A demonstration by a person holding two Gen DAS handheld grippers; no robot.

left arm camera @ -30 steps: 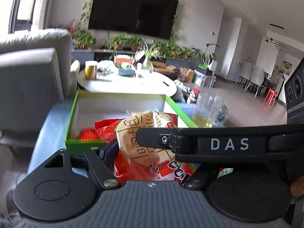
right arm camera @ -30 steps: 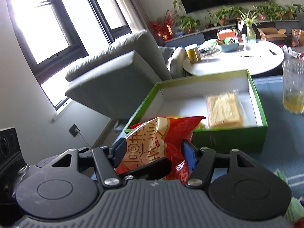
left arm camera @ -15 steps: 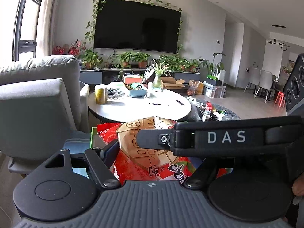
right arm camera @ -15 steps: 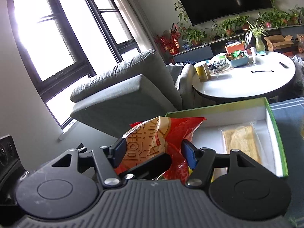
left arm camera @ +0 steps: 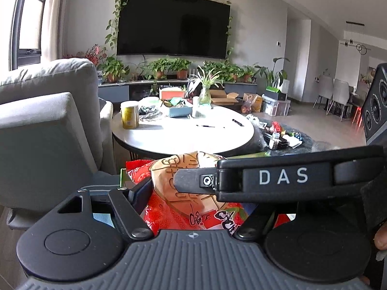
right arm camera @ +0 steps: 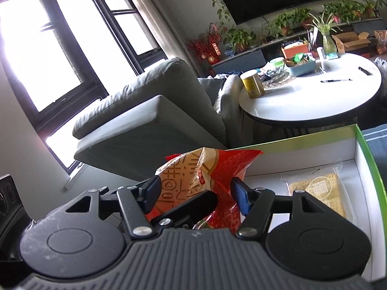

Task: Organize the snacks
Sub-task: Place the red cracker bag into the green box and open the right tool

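A red and tan snack bag (left arm camera: 183, 193) sits between the fingers of my left gripper (left arm camera: 193, 193), which is shut on it. The right gripper's arm crosses the left wrist view in front of the bag. In the right wrist view my right gripper (right arm camera: 196, 191) is shut on the same snack bag (right arm camera: 208, 169), held above the near left corner of a green box (right arm camera: 362, 140) with a white inside. A clear packet of tan crackers (right arm camera: 316, 191) lies in the box.
A grey armchair (left arm camera: 46, 125) stands at the left. A round white table (left arm camera: 183, 130) behind holds a yellow can (left arm camera: 129, 116), a blue tray and a plant. A blue striped cloth (right arm camera: 377, 137) lies to the right of the box.
Both grippers have risen with the snack bag; the box has dropped lower in both views and more of the room shows.
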